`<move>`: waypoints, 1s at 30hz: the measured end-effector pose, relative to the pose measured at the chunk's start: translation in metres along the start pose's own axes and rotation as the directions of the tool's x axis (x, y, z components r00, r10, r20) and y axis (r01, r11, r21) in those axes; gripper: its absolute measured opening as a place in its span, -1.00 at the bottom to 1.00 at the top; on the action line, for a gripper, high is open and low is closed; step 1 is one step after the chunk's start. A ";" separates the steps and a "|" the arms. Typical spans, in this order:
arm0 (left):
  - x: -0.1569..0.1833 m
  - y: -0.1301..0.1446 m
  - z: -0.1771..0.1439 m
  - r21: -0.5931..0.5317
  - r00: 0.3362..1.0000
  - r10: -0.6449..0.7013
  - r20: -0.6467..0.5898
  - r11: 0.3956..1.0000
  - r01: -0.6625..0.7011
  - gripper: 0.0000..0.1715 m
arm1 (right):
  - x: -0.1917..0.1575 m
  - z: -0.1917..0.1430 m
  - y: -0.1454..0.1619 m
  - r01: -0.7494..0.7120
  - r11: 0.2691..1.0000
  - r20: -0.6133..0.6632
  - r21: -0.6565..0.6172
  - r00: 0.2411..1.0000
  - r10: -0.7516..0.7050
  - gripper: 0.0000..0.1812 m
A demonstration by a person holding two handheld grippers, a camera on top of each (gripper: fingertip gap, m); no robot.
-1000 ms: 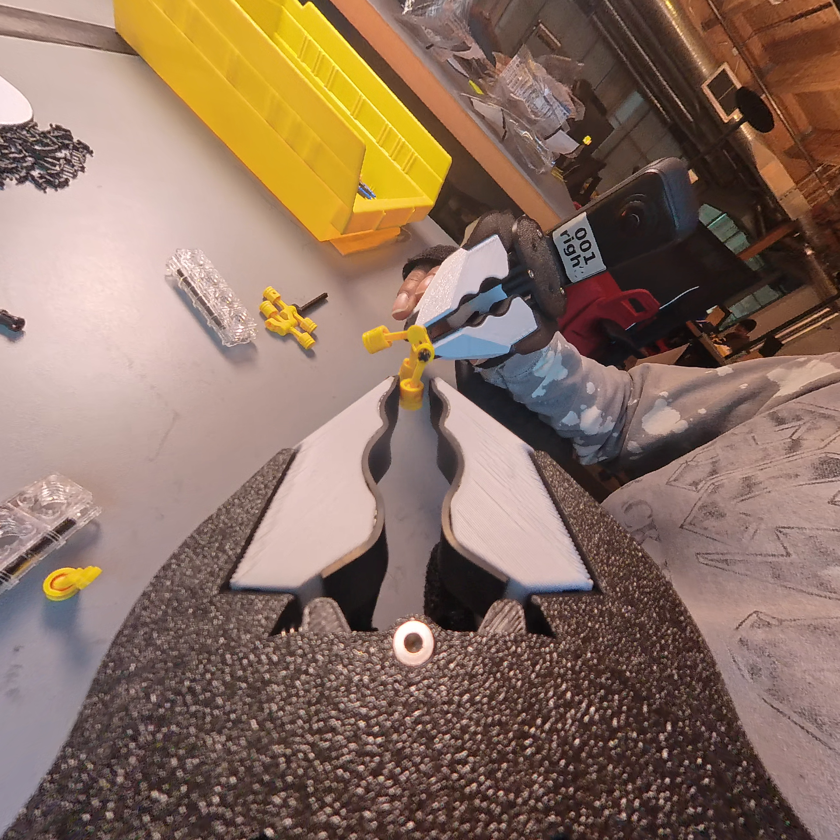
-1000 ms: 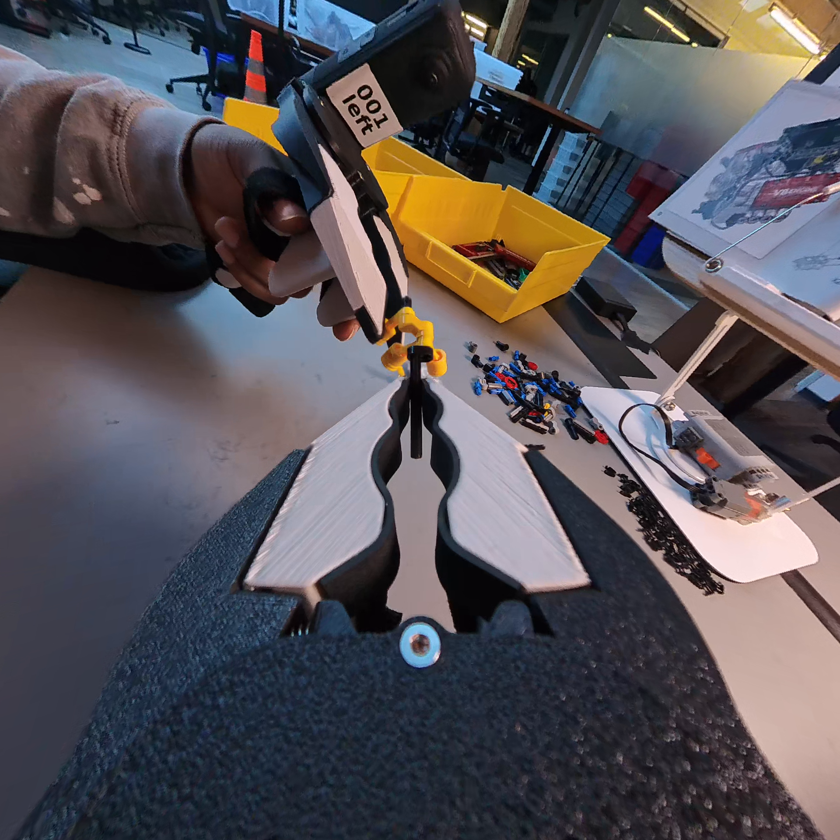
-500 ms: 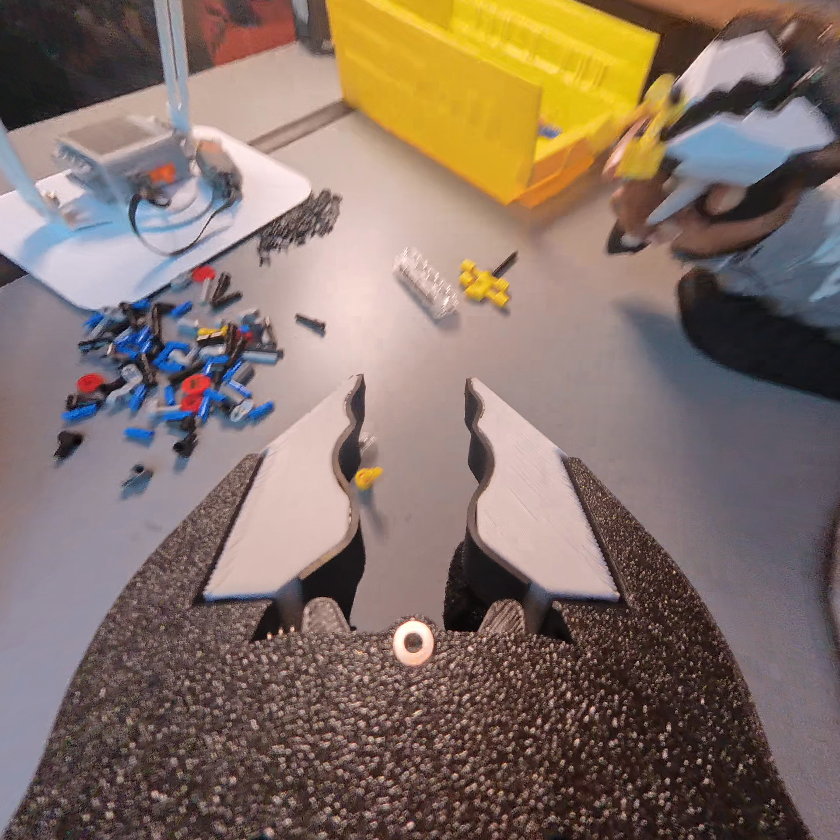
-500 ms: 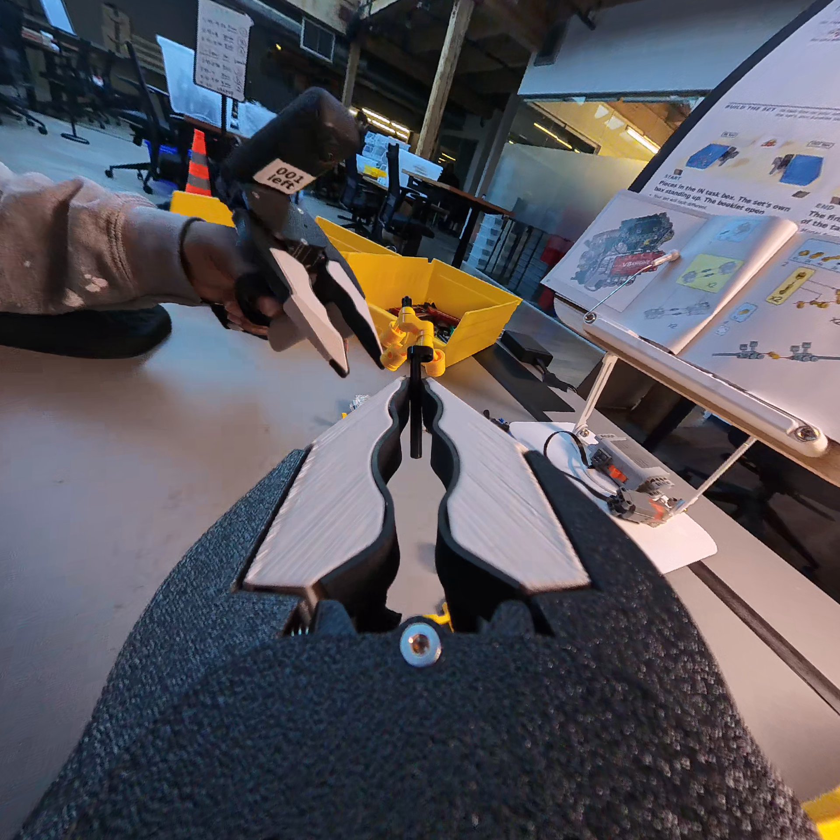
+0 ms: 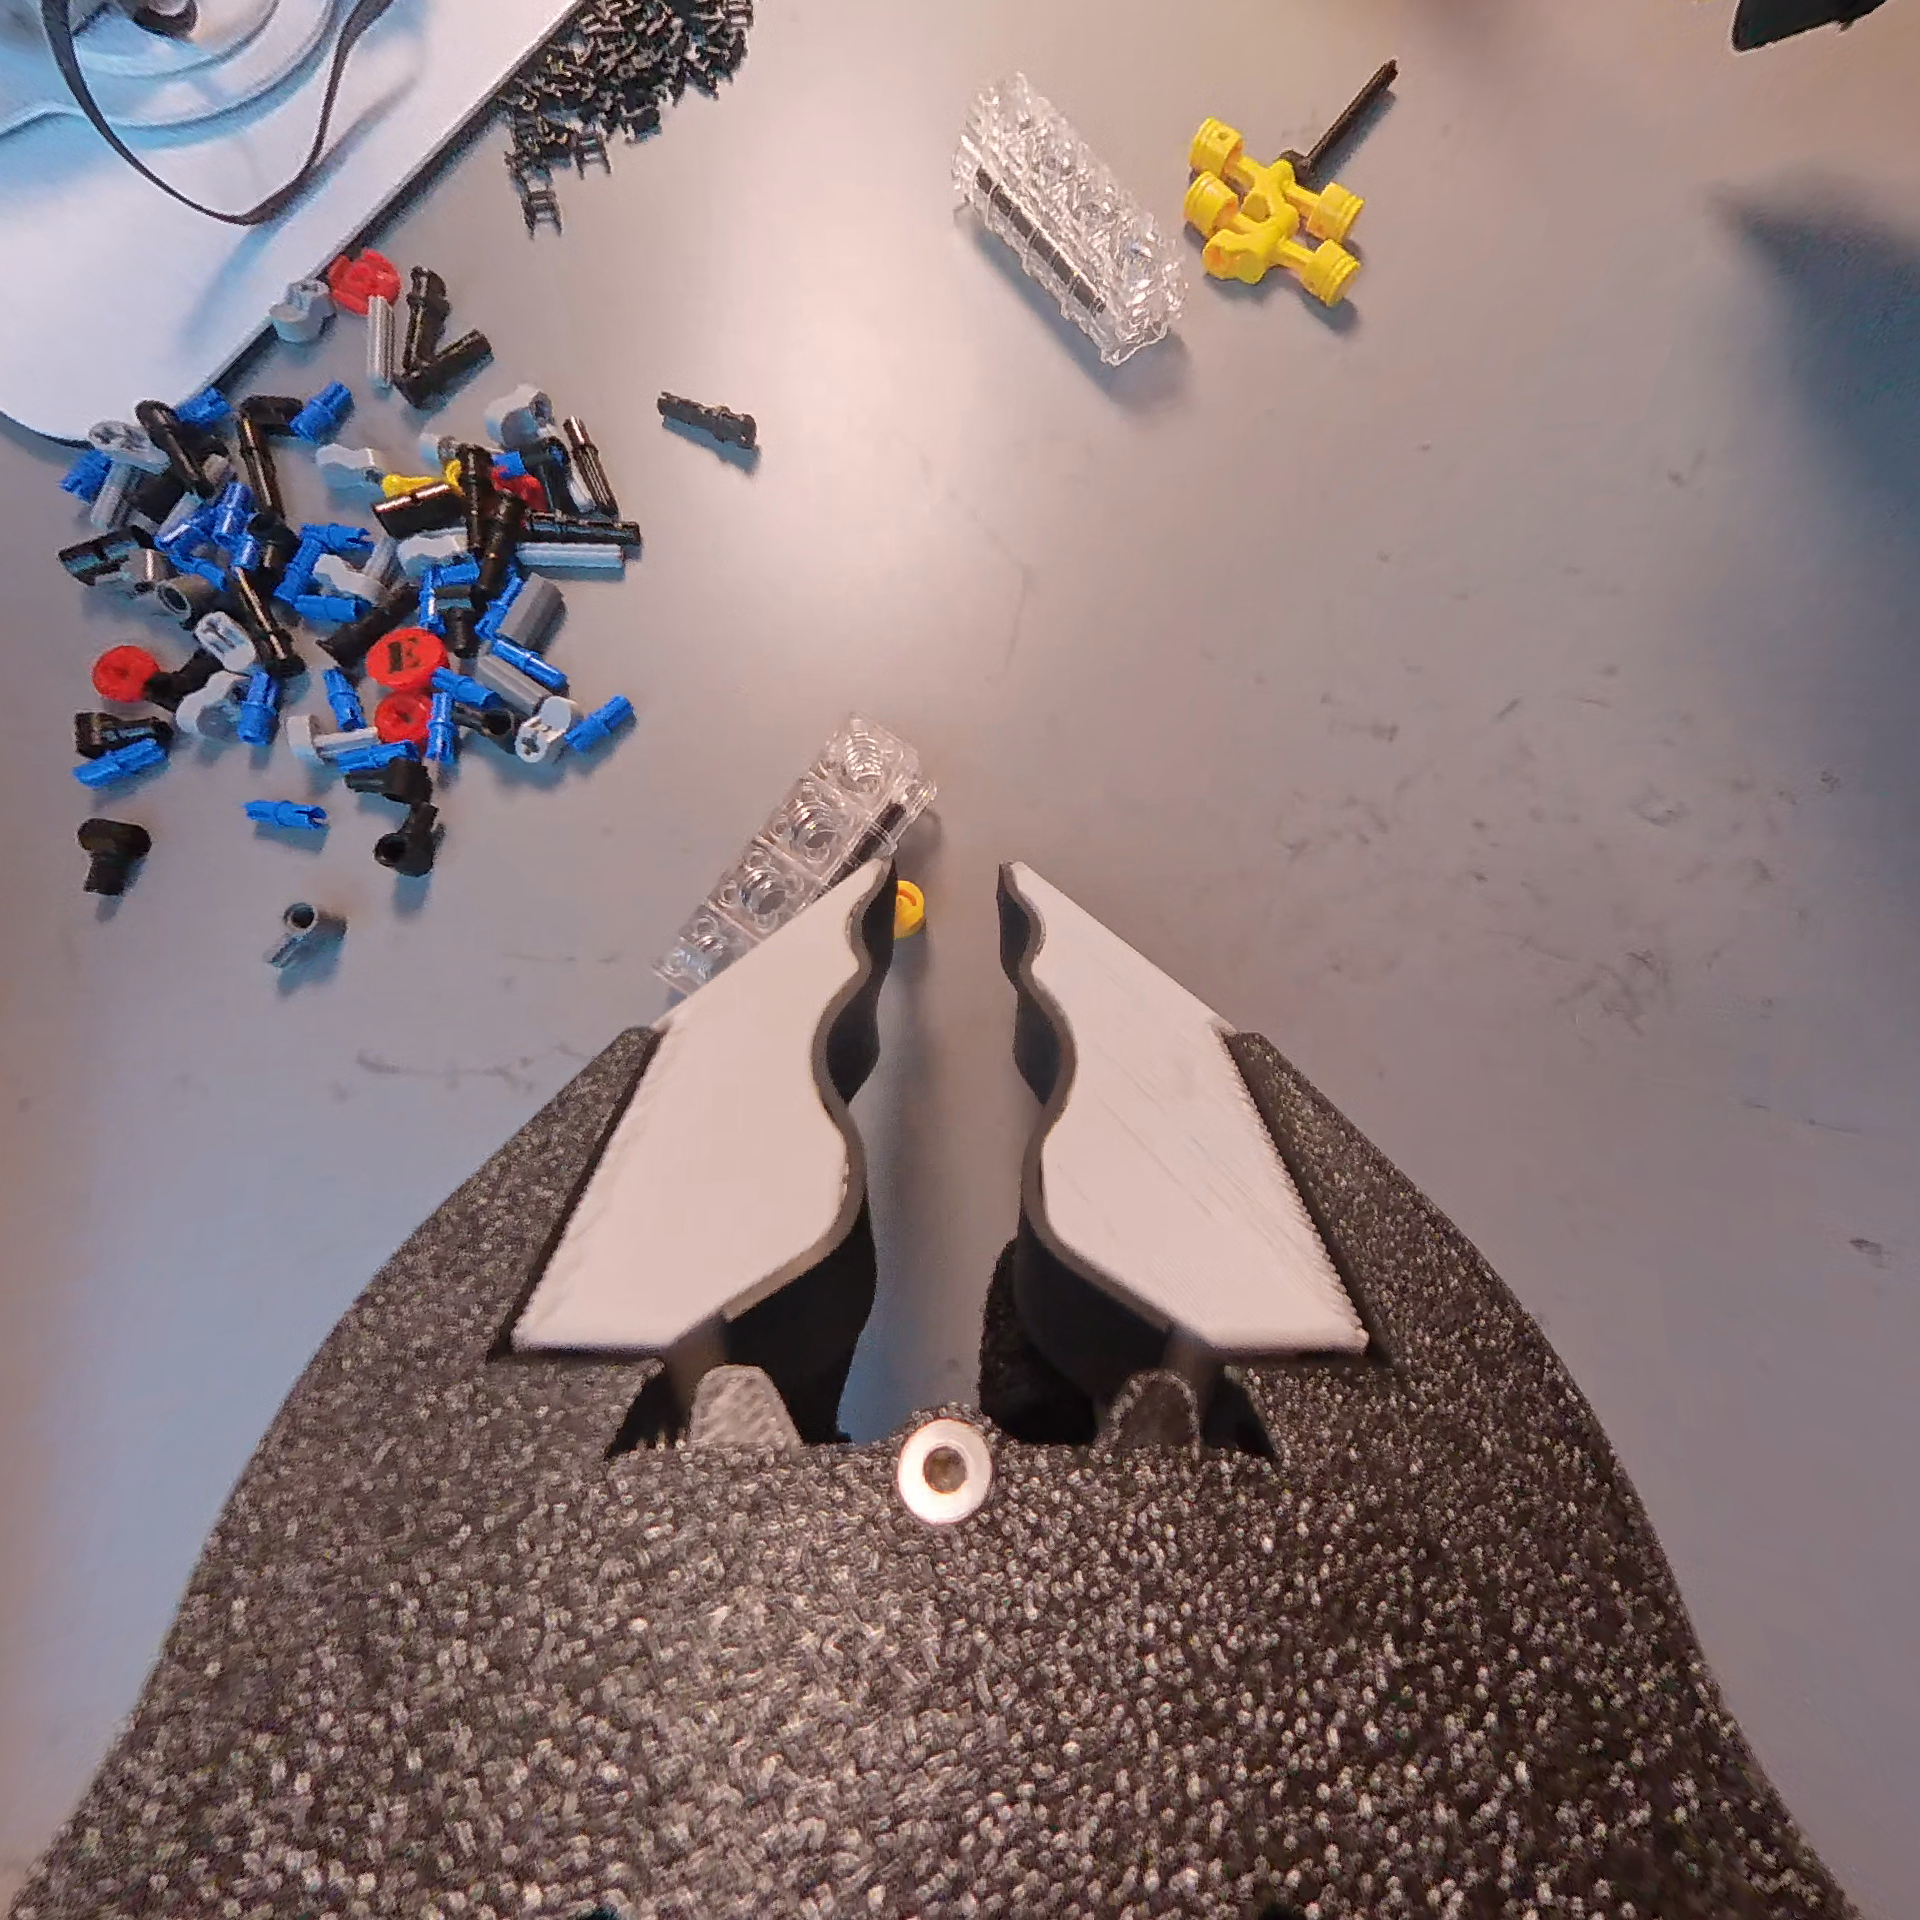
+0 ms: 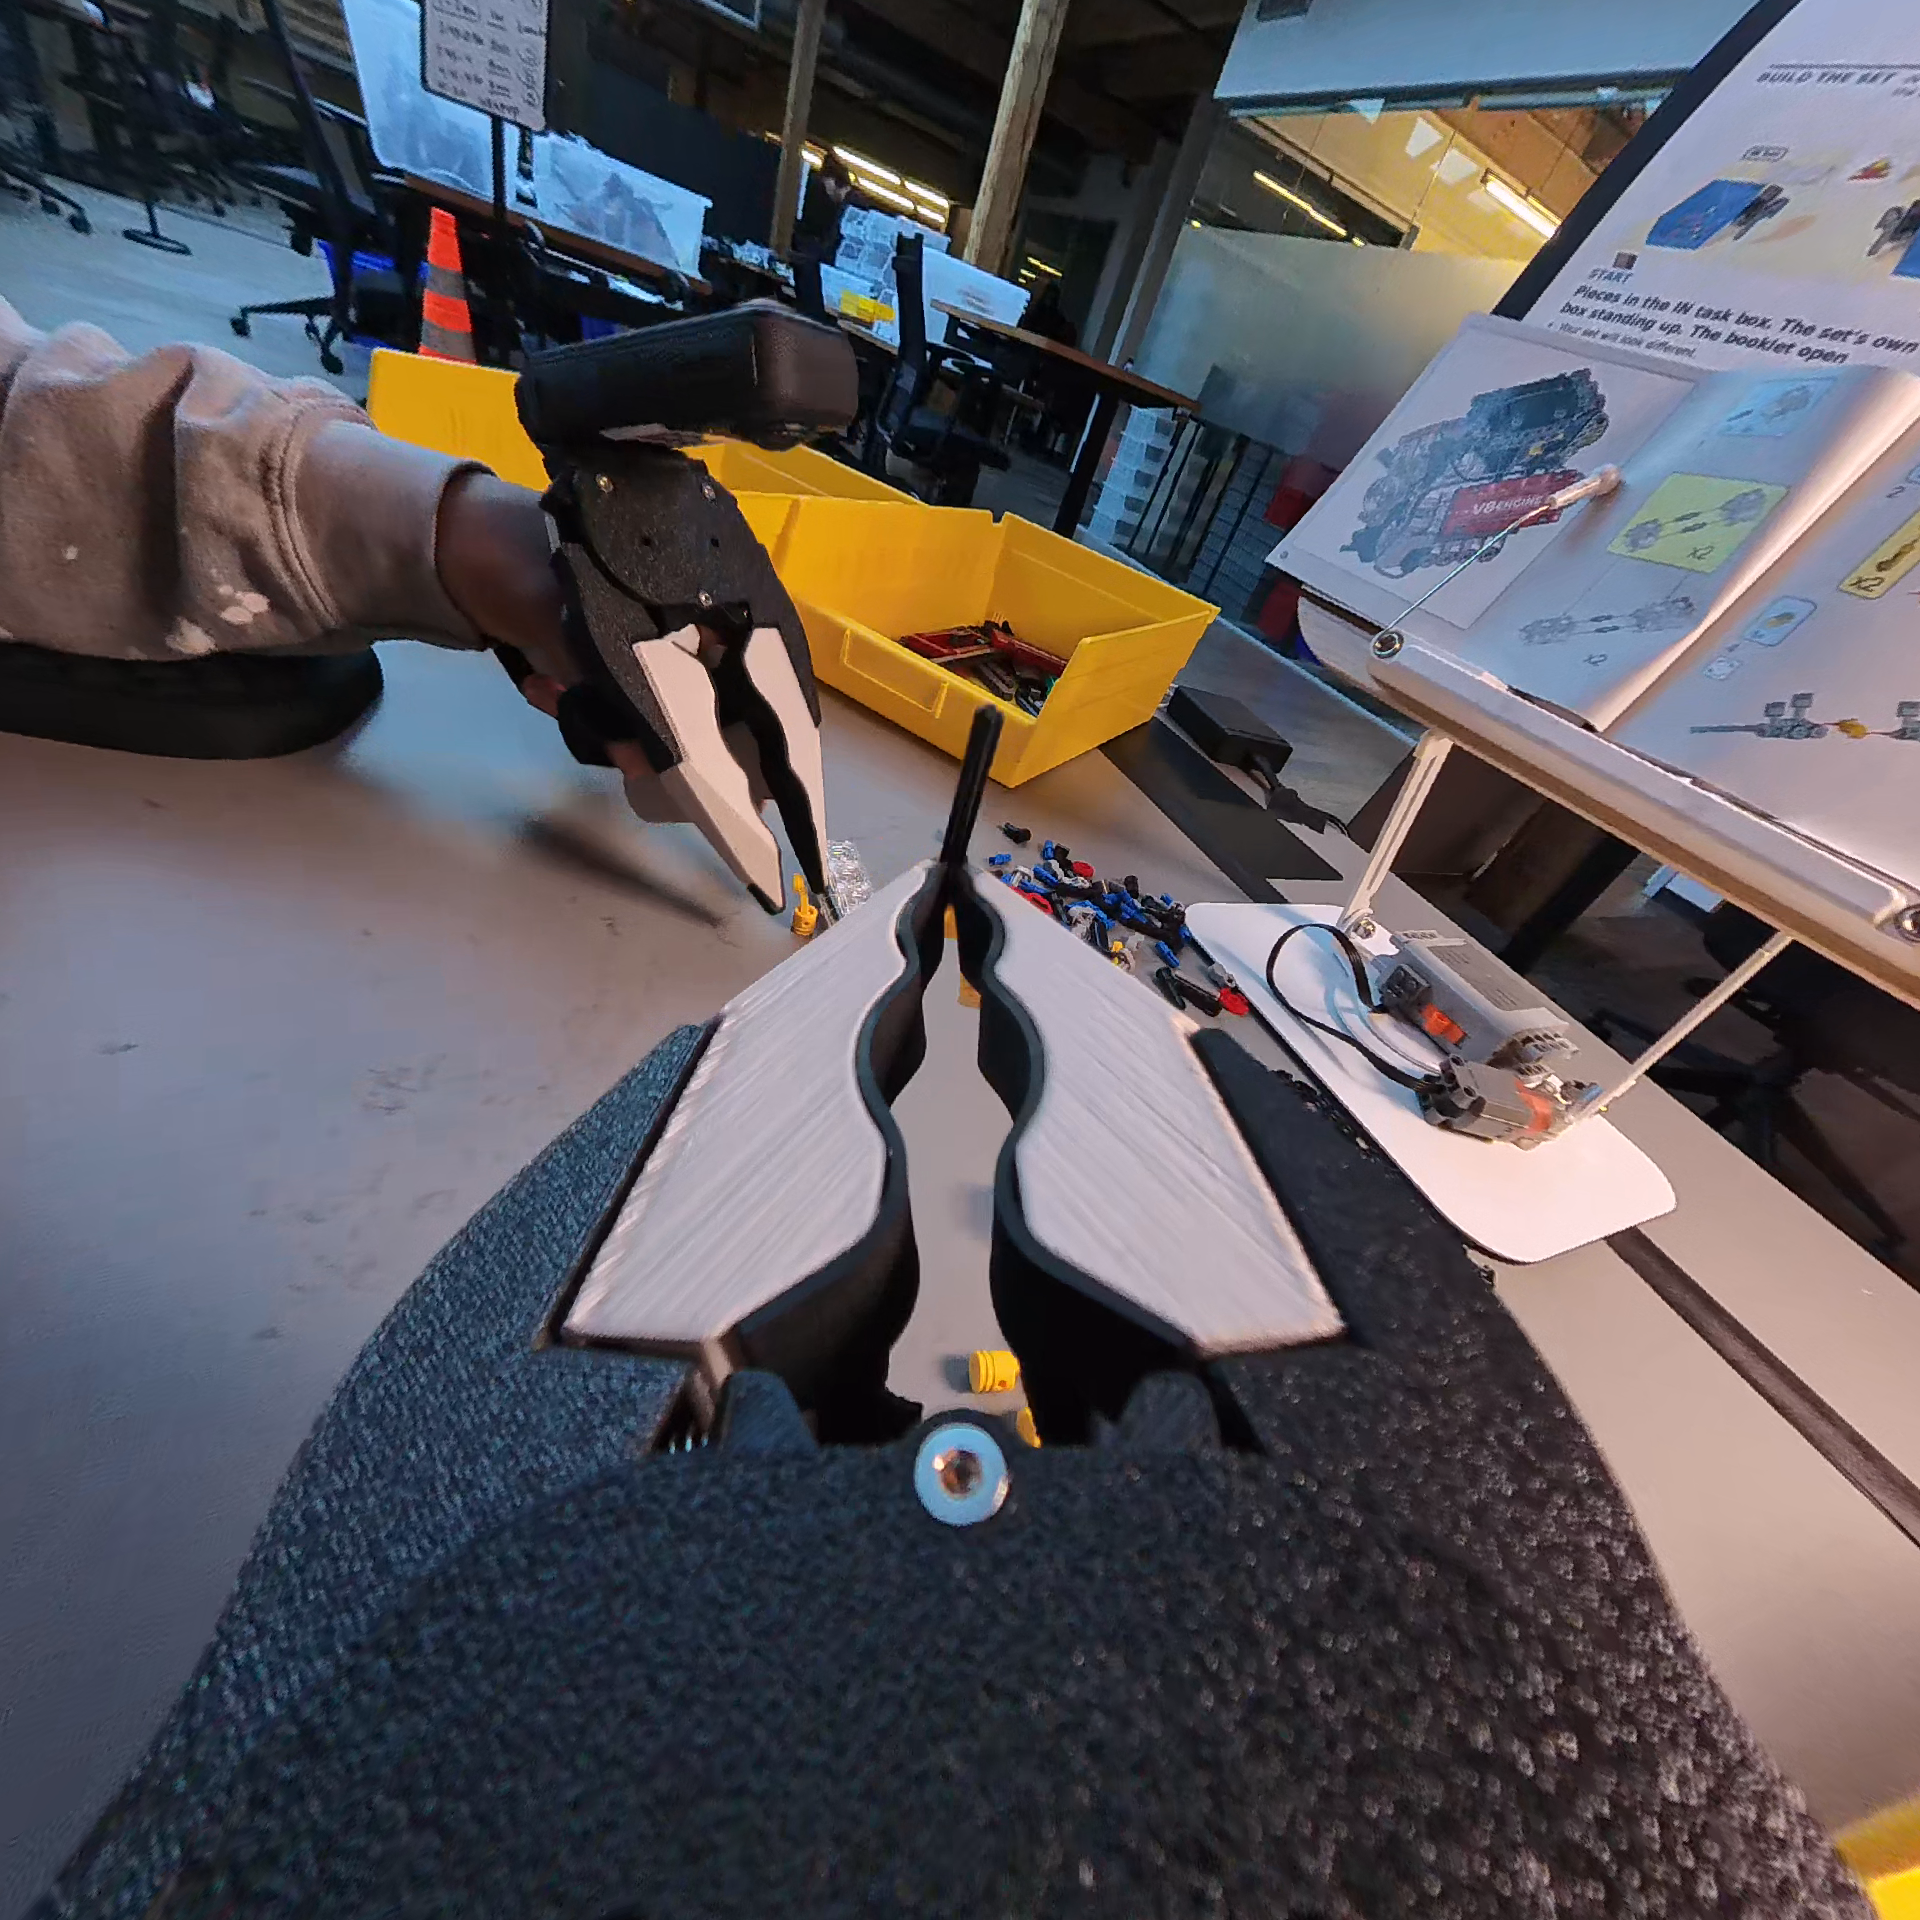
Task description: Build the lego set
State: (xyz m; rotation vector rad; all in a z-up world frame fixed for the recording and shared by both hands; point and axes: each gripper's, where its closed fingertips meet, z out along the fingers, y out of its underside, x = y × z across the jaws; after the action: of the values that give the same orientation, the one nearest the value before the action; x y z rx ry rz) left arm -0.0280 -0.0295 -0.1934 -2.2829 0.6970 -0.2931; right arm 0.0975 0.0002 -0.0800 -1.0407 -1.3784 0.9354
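Orange traffic cone [image 6: 445,286], office chair [image 6: 312,301]

Grey table [image 5: 1351,623]; at ten o'clock a blue, black, red and grey pile [image 5: 312,582]; at one o'clock a yellow piece [image 5: 1273,213]; clear brick [image 5: 1070,218]; yellow, possibly ring-shaped, bit [image 5: 908,908].

Grey scuffed bench [image 5: 1299,644]. Upon it: loose heap of blue, black, red and grey pieces [image 5: 332,603] at left; white base plate [image 5: 125,208] beyond, black bits [image 5: 613,94] along its edge; clear brick [image 5: 1070,218] beside yellow piston assembly [image 5: 1273,213] farther off; second clear brick [image 5: 800,852] nearer, small yellow piece [image 5: 908,907] just beside it; yellow bin [image 6: 987,613] at the back
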 end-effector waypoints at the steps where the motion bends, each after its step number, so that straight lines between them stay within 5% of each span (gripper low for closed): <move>1: 0.000 0.001 0.000 -0.011 1.000 -0.001 -0.002 1.000 0.001 -0.78 | 0.000 0.000 0.000 -0.004 1.000 0.005 0.000 1.000 0.004 -0.99; 5: -0.005 0.010 -0.001 -0.061 1.000 0.022 0.019 0.998 -0.021 -0.79 | -0.002 0.000 0.001 -0.017 1.000 0.022 -0.001 1.000 0.017 -1.00; 18: -0.001 -0.019 -0.018 0.056 0.994 0.064 0.093 0.996 -0.070 -0.79 | 0.002 -0.001 0.001 -0.031 1.000 0.007 0.001 0.999 0.031 -1.00; 30: 0.029 -0.034 0.006 0.048 0.982 0.188 0.027 0.981 -0.189 -0.79 | 0.008 0.001 0.013 -0.030 0.998 -0.026 -0.053 0.999 0.029 -0.99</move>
State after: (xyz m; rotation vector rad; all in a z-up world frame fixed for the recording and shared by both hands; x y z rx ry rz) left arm 0.0123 -0.0224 -0.1736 -2.1504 0.8779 -0.1929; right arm 0.0974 0.0116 -0.0898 -1.1122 -1.3766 0.9087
